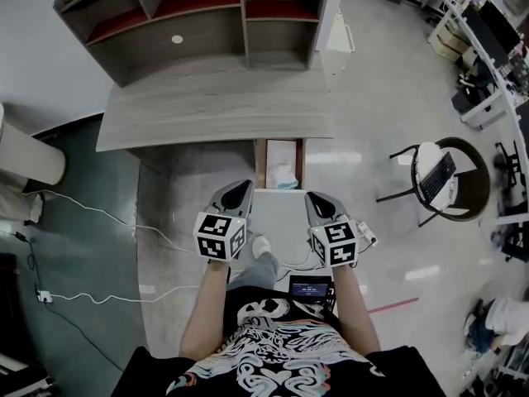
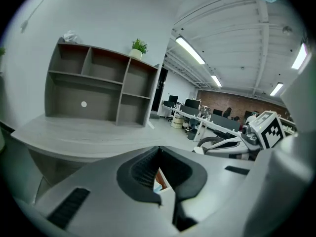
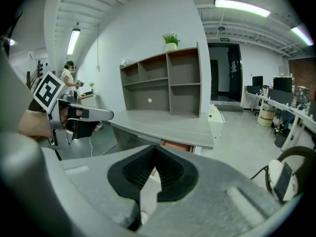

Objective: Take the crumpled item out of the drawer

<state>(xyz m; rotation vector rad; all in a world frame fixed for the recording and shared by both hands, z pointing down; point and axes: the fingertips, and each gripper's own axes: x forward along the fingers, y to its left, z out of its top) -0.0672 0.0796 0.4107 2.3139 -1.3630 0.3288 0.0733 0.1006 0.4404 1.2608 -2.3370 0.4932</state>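
two grippers, both closed, nothing clamped: left gripper (image 1: 237, 191) tips meet, and only the drawer shows through the v-gap behind them. right gripper (image 1: 316, 202) same, tips together, gap empty. held side by side and apart, tips pointing at the drawer front, just short of it.

one drawer (image 1: 259, 165), pulled open under the desk (image 1: 207, 110), toward the desk's right end. desk top overhangs the drawer's rear part.

one crumpled item (image 1: 284, 180), pale blue-white, lying inside the drawer at its front end. touched by neither gripper; sits between the two tips in head view. a sliver of it is visible past the left gripper's pads in the left gripper view.

around:
- one shelf unit (image 1: 207, 40) at the back of the desk
- one small plant (image 3: 171, 40) on top of the shelf unit
- two white cables (image 1: 107, 213) on the floor, left of the person
- one shoe (image 1: 261, 245) between the grippers, nearer the person than the drawer
- one round chair (image 1: 471, 190) to the right, well apart, with one laptop (image 1: 438, 177) on it
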